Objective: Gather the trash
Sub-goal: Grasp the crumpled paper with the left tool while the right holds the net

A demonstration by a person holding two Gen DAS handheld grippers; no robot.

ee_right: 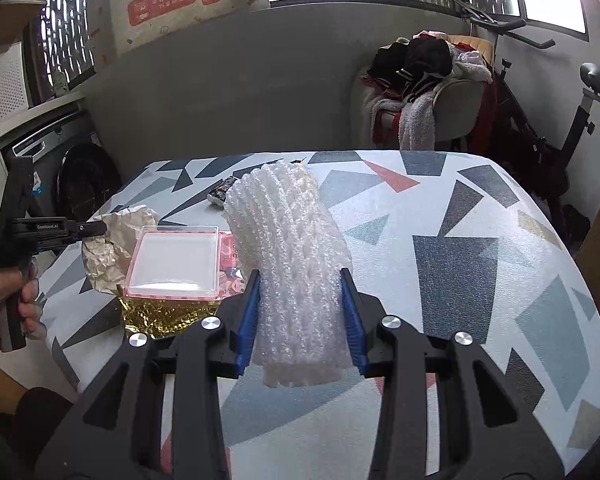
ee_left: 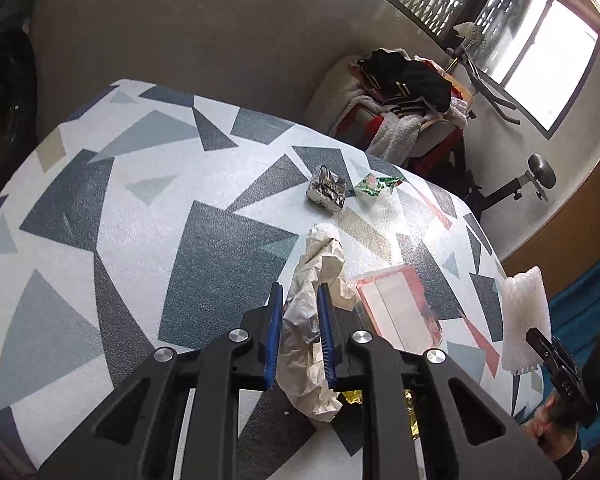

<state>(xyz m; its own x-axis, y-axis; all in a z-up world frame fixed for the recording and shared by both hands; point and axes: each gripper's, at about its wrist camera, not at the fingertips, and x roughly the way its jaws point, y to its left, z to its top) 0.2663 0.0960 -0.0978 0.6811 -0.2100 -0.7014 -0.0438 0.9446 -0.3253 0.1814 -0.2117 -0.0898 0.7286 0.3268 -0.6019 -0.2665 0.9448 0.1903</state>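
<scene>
Left wrist view: crumpled paper is seen pinched between the blue pads of the left gripper, jaws nearly closed on it, paper resting on the patterned table w/ its lower end trailing under the tool. Right wrist view: a white foam net sleeve is gripped by the right gripper, pads pressed on both sides, sleeve apparently lifted off the table.

Just beside the paper, a clear pink-edged plastic box is set on a gold foil wrapper. Further back, a small crushed carton and a green-and-white wrapper are left lying, close together, well apart from both tools.

Step in hand, as judged: pick-up done on both sides; carry-off not yet done. No bin is shown in either view, so drop spot can't be told. Next move calls for paper to be raised clear w/o dragging the box, grip kept firm since both items are light and springy. Box, foil, carton, wrapper remain to be collected.
</scene>
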